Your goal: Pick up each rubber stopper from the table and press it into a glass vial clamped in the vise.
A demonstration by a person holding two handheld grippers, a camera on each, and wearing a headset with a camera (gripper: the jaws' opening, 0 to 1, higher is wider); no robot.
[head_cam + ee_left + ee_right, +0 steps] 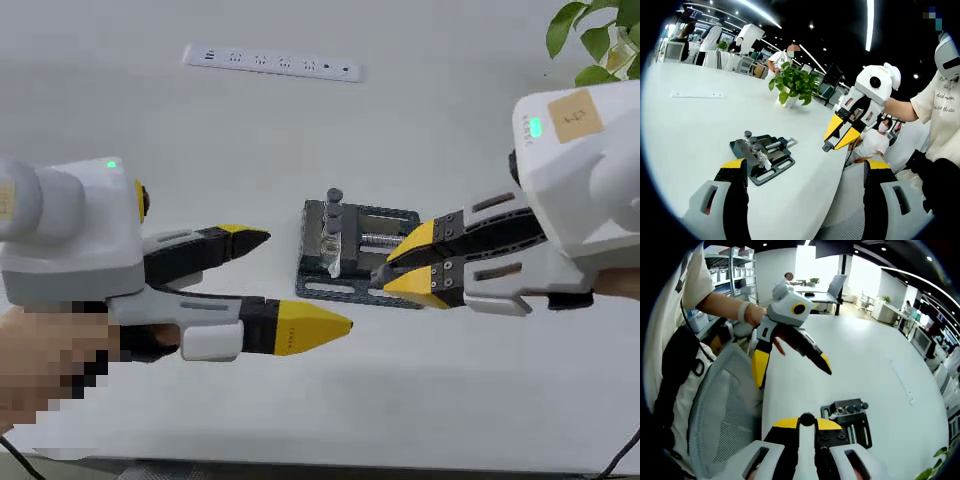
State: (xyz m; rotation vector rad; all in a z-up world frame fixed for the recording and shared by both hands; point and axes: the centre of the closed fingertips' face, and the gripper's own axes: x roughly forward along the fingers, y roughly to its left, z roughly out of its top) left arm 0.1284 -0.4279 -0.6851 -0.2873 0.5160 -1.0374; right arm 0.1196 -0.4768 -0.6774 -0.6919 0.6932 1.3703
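Plainly pinches a black stopper (806, 419) in right gripper (385, 272), three o'clock of vise (330, 288); holds left gripper (309, 280) gaping at eight; bears unreadable tan label (575, 115).

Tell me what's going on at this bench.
A person works two grippers over a white table. The right gripper is shut on a small dark rubber stopper, close beside the vise that clamps the glass vials. The left gripper hangs open and empty on the vise's other side. This stopper is not yet pressed into a vial.
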